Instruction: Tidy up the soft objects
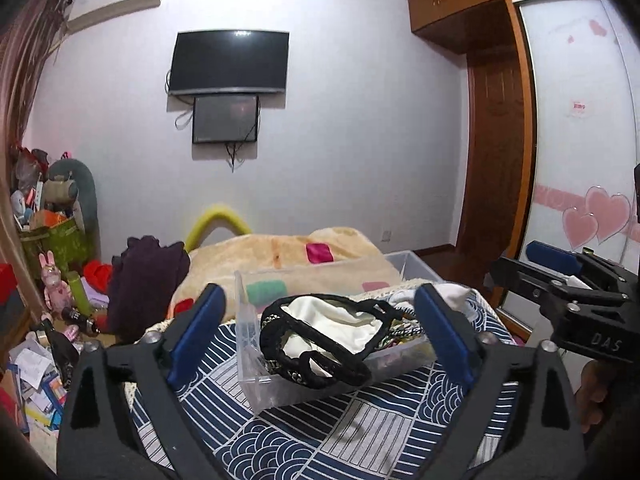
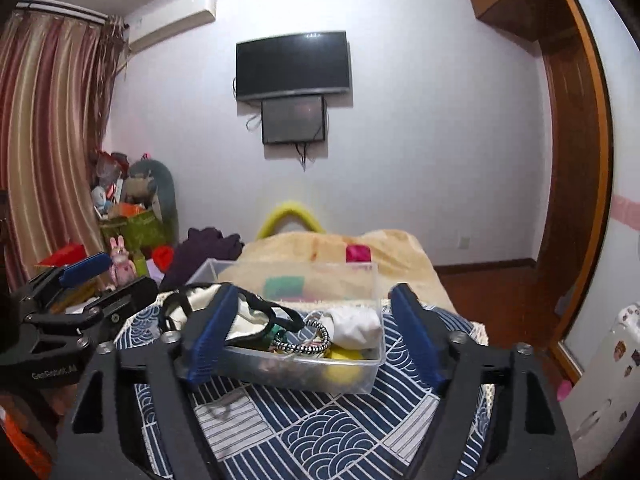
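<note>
Both grippers are wide open and hold nothing — the left gripper [image 1: 320,332] and the right gripper [image 2: 316,334]. The white cloth with black trim [image 1: 332,332] hangs over the clear box [image 2: 372,356] edge — on the blue blanket [image 1: 340,432].

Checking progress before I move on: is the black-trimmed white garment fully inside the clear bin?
No. The black-trimmed white garment lies on top of the clear bin, with its black edge draped over the rim.
</note>
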Action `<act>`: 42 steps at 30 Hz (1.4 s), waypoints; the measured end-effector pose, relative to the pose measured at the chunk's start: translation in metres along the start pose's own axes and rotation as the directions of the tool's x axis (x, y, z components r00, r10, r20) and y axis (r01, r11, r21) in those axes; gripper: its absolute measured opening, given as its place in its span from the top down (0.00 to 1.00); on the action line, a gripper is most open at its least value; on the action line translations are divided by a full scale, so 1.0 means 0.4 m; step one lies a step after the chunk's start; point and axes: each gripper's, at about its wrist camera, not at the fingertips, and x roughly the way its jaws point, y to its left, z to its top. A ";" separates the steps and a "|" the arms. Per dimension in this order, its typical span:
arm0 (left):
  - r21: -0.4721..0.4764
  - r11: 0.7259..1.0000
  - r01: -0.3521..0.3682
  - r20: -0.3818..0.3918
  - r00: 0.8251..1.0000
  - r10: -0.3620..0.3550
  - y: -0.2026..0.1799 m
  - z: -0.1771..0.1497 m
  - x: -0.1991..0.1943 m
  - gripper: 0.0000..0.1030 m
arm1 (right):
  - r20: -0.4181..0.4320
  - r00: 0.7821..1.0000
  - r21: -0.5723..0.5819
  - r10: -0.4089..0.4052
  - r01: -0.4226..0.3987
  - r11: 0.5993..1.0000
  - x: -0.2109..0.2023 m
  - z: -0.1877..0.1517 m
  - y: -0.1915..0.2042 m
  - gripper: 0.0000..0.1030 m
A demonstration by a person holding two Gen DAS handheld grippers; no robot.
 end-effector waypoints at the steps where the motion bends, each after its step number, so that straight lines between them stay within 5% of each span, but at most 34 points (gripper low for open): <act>1: -0.001 1.000 0.001 0.009 1.000 -0.001 0.000 0.002 -0.011 0.02 | 0.015 1.000 -0.005 -0.008 0.008 1.000 -0.010 0.001 0.004 0.19; 5: 0.002 1.000 0.000 0.033 0.999 0.000 -0.003 0.006 -0.039 0.01 | 0.043 0.999 -0.021 -0.024 0.024 0.999 -0.031 0.003 0.016 0.17; 10: -0.001 1.000 -0.012 0.052 0.999 0.012 -0.002 0.003 -0.063 0.00 | 0.083 0.995 -0.031 -0.052 0.055 0.998 -0.052 -0.009 0.024 0.03; 42: -0.007 1.000 -0.002 0.058 0.998 0.003 0.011 -0.012 -0.074 0.00 | 0.084 0.995 -0.023 -0.050 0.052 0.998 -0.069 -0.025 0.038 0.00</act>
